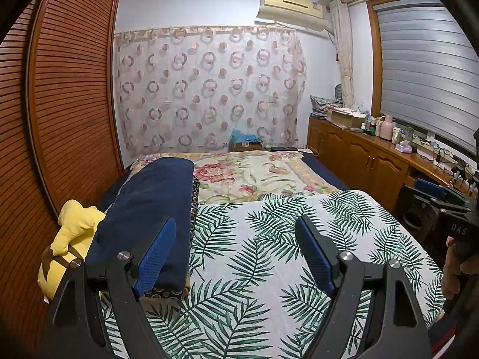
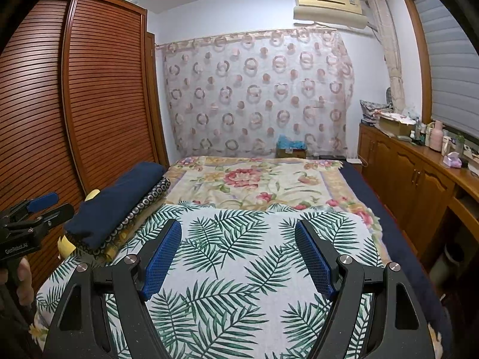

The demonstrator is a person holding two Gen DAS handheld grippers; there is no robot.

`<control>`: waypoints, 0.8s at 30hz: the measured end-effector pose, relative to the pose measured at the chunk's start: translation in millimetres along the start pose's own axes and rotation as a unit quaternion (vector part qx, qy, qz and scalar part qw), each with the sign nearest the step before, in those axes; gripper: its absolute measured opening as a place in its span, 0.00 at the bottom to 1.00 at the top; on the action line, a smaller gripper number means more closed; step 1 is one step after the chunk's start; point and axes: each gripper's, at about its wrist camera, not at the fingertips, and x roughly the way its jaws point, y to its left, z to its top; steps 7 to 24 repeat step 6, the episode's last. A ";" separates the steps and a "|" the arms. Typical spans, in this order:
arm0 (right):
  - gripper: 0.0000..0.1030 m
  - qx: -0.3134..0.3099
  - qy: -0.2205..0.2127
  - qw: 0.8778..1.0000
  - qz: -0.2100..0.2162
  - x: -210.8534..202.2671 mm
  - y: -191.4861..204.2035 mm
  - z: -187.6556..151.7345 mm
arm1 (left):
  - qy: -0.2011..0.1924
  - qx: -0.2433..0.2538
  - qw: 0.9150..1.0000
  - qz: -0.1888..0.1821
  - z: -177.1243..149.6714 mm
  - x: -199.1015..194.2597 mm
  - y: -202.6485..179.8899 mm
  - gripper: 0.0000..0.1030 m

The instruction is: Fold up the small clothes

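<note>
A white cloth printed with green palm leaves (image 1: pixel 269 254) (image 2: pixel 239 254) lies flat across the near half of the bed. At its left edge a folded navy garment (image 1: pixel 149 203) (image 2: pixel 116 203) rests on a folded dark fabric with ring patterns (image 1: pixel 193 206) (image 2: pixel 143 206). My left gripper (image 1: pixel 236 218) hovers above the leaf cloth next to the navy stack, open, with nothing between its blue pads. My right gripper (image 2: pixel 238 221) hovers over the cloth's middle, also open and holding nothing. Each gripper shows at the edge of the other's view (image 1: pixel 431 197) (image 2: pixel 55 206), held by a hand.
A floral blanket (image 1: pixel 254 176) (image 2: pixel 254 182) covers the far half of the bed. A yellow plush toy (image 1: pixel 71 230) sits between the navy stack and the slatted wardrobe (image 1: pixel 69 89). A wooden cabinet (image 1: pixel 359 155) (image 2: pixel 419 185) with cluttered top runs along the right.
</note>
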 end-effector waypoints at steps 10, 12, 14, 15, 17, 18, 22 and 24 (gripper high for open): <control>0.77 0.000 0.000 1.000 0.001 -0.6 -2.8 0.2 | 0.000 0.000 1.000 0.000 0.5 -0.1 0.0 0.80; 0.77 0.000 0.000 1.000 0.001 -0.6 -2.8 0.2 | 0.000 0.000 1.000 0.000 0.5 -0.1 0.0 0.80; 0.77 0.000 0.000 1.000 0.001 -0.6 -2.8 0.2 | 0.000 0.000 1.000 0.000 0.5 -0.1 0.0 0.80; 0.77 0.000 0.000 1.000 0.001 -0.6 -2.8 0.2 | 0.000 0.000 1.000 0.000 0.5 -0.1 0.0 0.80; 0.77 0.000 0.000 1.000 0.001 -0.6 -2.8 0.2 | 0.000 0.000 1.000 0.000 0.5 -0.1 0.0 0.80; 0.77 0.000 0.000 1.000 0.001 -0.6 -2.8 0.2 | 0.000 0.000 1.000 0.000 0.5 -0.1 0.0 0.80; 0.77 0.000 0.000 1.000 0.001 -0.6 -2.8 0.2 | 0.000 0.000 1.000 0.000 0.5 -0.1 0.0 0.80; 0.77 0.000 0.000 1.000 0.001 -0.6 -2.8 0.2 | 0.000 0.000 1.000 0.000 0.5 -0.1 0.0 0.80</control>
